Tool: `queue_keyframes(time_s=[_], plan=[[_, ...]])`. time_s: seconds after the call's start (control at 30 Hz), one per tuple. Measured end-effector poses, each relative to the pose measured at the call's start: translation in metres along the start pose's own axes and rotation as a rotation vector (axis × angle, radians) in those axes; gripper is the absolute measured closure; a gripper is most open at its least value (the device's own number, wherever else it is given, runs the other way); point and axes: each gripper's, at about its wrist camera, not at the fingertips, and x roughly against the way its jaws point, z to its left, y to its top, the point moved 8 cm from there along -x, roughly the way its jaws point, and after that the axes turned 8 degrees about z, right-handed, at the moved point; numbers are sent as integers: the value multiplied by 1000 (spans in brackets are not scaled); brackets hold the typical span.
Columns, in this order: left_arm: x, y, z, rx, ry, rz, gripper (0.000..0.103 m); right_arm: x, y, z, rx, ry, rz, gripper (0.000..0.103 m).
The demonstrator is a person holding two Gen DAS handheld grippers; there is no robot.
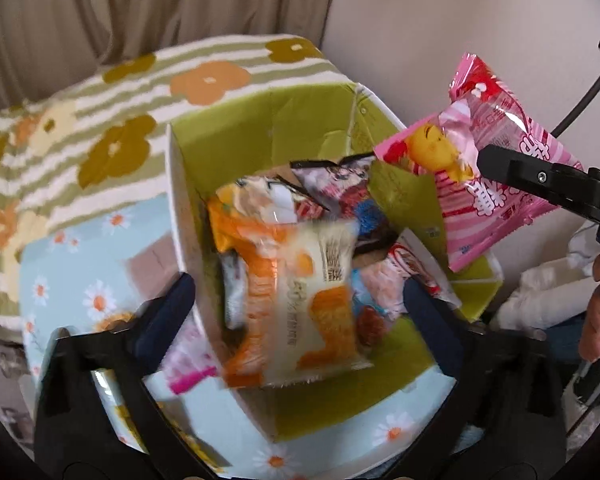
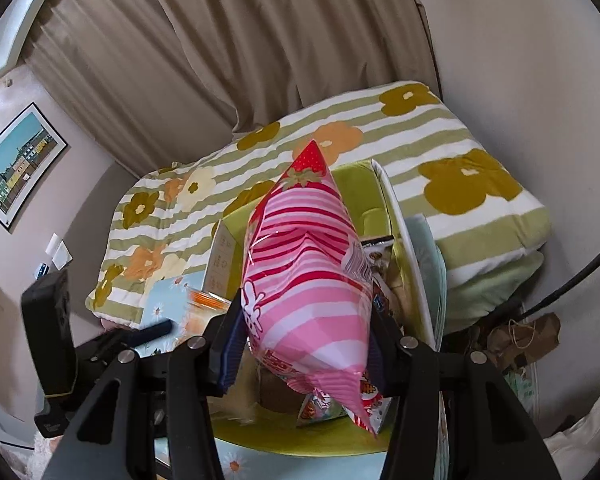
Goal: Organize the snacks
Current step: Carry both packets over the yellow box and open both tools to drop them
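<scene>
snack packets piled in box, blanket behind box, curtain behind blanket

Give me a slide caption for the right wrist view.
Right claw shut on a pink striped snack bag, held above the green-lined snack box on the bed.

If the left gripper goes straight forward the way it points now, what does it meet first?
Probably the orange and white snack pack lying on top inside the green box, between the open left gripper fingers; depth is unclear.
</scene>
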Motion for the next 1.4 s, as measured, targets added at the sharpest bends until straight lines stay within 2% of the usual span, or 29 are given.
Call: queue_keyframes(time_s=[0.1,0.33,0.47,0.6,0.63,0.67,0.73,0.93,1.17,1.4], plan=[[4,-6,5,-6,42,-5,1,-3,-7,-4,-13,14,12,56],[3,-23,30,97,-17,12,1,-24,-21,-7,-9,12,69,56],[3,-27,38,110,25,15,1,-33,-23,-5,-7,20,91,56],[5,-26,39,116,33,2,1,-46,-24,-2,-23,32,125,54],[5,-25,39,118,38,2,1,-48,-25,-1,-25,48,132,49],[5,-24,40,120,46,0,1,-49,-27,-1,-32,57,133,31],[5,-24,42,123,59,-8,1,-47,-29,-4,-20,20,109,0],[0,-30,46,144,63,-1,1,-39,-33,-10,87,-77,54,0],[10,-45,55,187,94,-5,1,-33,-33,-5,85,-23,65,0],[36,-68,73,227,115,-30,1,-22,-35,31,141,-12,35,0]])
